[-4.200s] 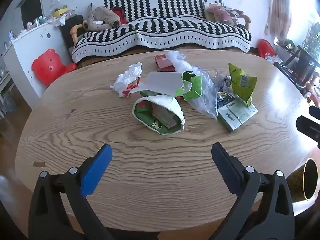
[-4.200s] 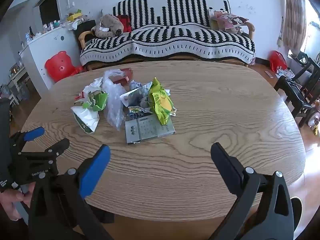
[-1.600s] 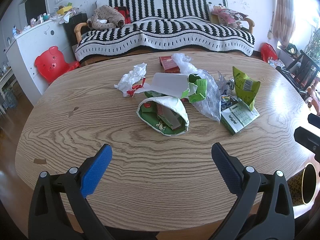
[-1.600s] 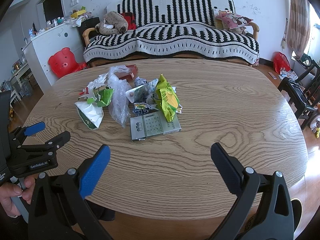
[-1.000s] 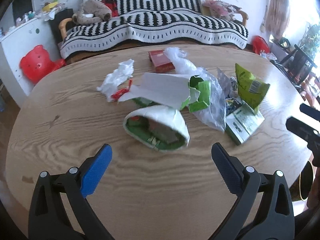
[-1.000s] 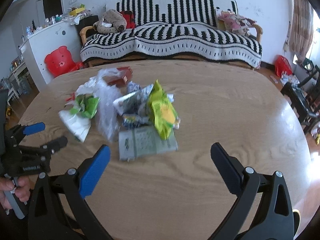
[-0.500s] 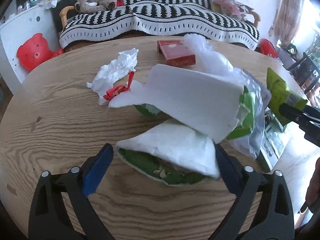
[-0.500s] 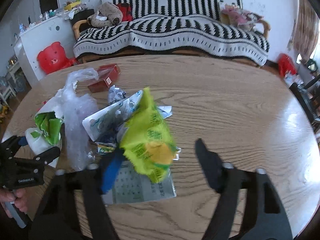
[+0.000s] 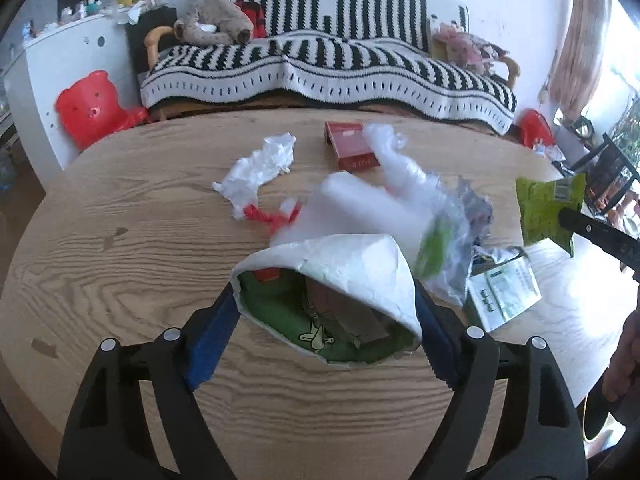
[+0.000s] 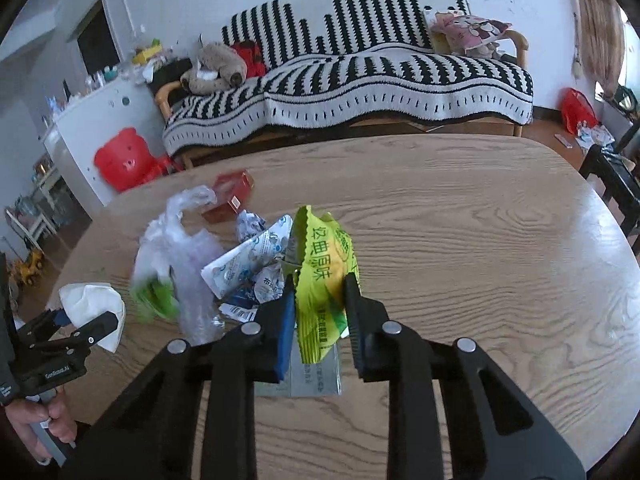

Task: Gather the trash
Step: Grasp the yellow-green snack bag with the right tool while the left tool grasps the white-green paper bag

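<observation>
**Both claws on the trash pile**

Left claw (image 9: 326,322) angles down at the bench (image 9: 120,272), jaws wide and closing in, and the white-and-green paper bag (image 9: 340,276) sits right between them. The blue pads flank its two sides, and whether they press on it I cannot tell. The bag's mouth gapes toward the camera: green lining, a brown wrapper inside, crumpled white outer skin. In the right wrist view a hand (image 10: 48,416) grips that tool's handle at the lower left.

Over to the right claw (image 10: 318,308), also pitched downward. Its jaws have just been closing and now pinch the yellow-green snack packet (image 10: 324,276), which stands upright between the pads, serrated top edge up, printed characters down its face. It is in the middle of the pile, over a flat grey printed packet (image 10: 316,376) lying on the wood.

Around them: a clear plastic bag (image 10: 180,256) between the two claws, a blue-and-white pouch (image 10: 252,256) just beside the snack packet, a red box (image 9: 352,146) at the far side of the heap, crumpled white tissue (image 9: 260,164) off to the left.

Room to move? Plenty. The bench's right half lies bare in the right wrist view, and the near edge in front of the left claw is bare wood too. A striped sofa (image 10: 360,76) stands beyond the far edge.
</observation>
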Tool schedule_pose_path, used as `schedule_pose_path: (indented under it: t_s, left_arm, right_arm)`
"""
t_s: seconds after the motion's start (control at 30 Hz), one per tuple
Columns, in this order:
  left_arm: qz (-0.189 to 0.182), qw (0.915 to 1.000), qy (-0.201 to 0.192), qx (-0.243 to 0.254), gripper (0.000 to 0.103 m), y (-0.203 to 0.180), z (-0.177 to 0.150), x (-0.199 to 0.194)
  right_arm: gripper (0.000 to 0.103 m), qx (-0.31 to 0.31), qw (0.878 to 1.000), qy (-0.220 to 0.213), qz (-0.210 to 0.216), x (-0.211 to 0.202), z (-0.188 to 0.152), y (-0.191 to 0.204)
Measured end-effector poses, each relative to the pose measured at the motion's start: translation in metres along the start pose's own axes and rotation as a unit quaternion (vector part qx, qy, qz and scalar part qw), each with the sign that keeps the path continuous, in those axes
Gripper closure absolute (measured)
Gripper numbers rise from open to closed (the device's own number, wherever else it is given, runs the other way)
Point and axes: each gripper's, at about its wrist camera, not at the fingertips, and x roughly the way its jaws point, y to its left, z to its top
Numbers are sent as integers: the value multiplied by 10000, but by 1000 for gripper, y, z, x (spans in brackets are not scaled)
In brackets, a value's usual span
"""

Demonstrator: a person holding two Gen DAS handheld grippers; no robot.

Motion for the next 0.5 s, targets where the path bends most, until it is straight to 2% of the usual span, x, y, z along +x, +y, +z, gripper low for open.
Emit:
schedule_pose_path:
  t_s: [0.13,0.3,0.5]
  left_arm:
    - [35,9997,-189,-142,23,-3,8,-15]
    - [-159,9995,-234,-146,23,-29,14,-22]
    - [-517,9969,-420,422,23,-103,16,-28]
  right_arm:
    - [80,76,9998,-206,-5,-25,-3,-8]
    - [80,291,9987,-422,-42,-60,-11,-31]
    - [80,733,9952,-629,-159,-106,-21,-77]
